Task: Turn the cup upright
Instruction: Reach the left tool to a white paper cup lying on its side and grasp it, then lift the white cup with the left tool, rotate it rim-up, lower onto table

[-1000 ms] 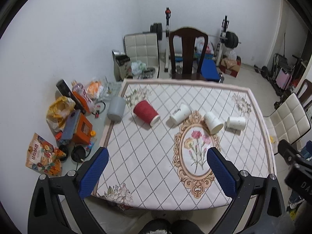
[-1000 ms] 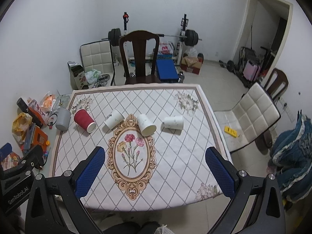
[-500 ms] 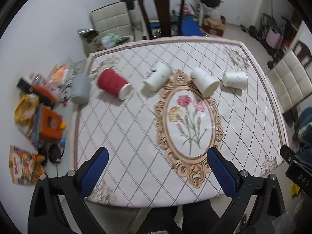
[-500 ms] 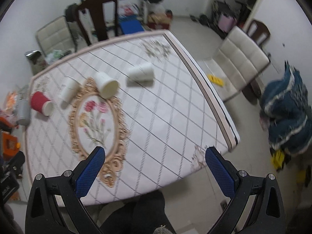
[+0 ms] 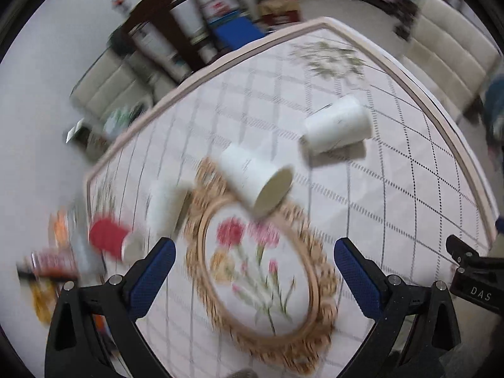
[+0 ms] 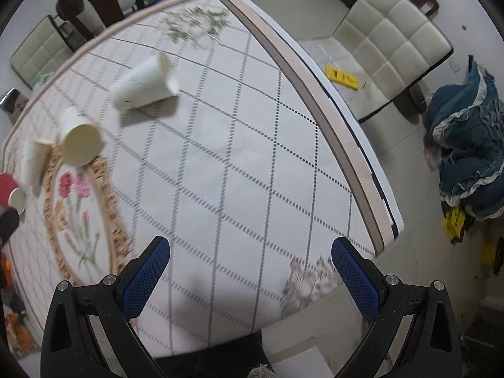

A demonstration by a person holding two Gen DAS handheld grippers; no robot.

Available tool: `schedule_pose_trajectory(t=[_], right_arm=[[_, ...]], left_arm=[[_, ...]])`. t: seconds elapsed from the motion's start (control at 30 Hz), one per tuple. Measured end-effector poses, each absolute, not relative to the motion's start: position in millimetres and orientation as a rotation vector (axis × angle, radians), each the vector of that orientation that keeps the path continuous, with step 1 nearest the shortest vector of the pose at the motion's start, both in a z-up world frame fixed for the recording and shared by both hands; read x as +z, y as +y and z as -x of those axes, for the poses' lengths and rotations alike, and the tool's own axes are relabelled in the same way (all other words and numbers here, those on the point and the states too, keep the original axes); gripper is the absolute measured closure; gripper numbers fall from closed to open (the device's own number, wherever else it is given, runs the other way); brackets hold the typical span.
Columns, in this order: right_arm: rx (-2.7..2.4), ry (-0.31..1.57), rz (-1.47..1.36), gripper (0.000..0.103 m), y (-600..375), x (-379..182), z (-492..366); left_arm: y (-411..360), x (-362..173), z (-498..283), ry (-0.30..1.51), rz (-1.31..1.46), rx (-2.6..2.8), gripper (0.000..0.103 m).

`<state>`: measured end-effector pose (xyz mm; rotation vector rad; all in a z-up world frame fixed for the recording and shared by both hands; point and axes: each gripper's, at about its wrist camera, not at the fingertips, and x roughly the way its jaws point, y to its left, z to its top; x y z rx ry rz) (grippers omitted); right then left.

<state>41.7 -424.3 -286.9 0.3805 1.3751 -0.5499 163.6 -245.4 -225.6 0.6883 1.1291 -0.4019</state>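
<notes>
Four paper cups are being shown lying on their sides on the table [image 6: 239,145], which is covered by a white diamond-patterned cloth with a gold-framed floral medallion [image 5: 258,277]. In the right wrist view, a white paper cup [image 6: 143,85] is lying in the upper left of the frame, its mouth turned to the right. A second white paper cup [image 6: 78,138] is lying lower left of it, its mouth facing the camera and overlapping the medallion's rim. A third white paper cup [image 6: 33,160] is lying at the left edge, and a red paper cup [image 6: 9,189] is being cut off by the frame below it. The left wrist view is blurred. The left gripper [image 5: 254,275] is being held above the medallion with its jaws spread wide, holding nothing. The right gripper [image 6: 250,278] is being held over the table's near edge, jaws likewise wide apart and empty. A cream padded chair [image 6: 393,41] is standing beside the table at upper right.
</notes>
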Motion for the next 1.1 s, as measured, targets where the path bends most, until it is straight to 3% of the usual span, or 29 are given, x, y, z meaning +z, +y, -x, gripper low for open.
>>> schedule_pose_trajectory(t=[0.23,0.27,0.37,0.77,0.9,1.1], right_arm=[[-0.563,1.426,-0.403,0.000,-471,-327,-80],[-0.569,1.432,-0.408,0.000,-476,-331,-84],[-0.587,1.446,-0.434,0.000,-494,-343,-94],[-0.628,1.485,-0.470,0.000,-544,-371,-108],[-0.633,1.490,-0.475,0.000,-551,-377,-110],[-0.642,1.491,-0.473,0.000,-553,-378,-107]], left_arm=[[-322,-268,-197,1.077,-0.960,-0.562,0.001],[-330,-274,-201,1.071,-0.990,-0.582,0.002],[-349,-291,-210,1.071,-1.071,-0.633,0.020],[-387,-350,-220,1.091,-1.265,-0.742,0.024],[-393,-359,-218,1.082,-1.290,-0.759,0.039],[-397,-359,-214,1.052,-1.282,-0.765,0.042]])
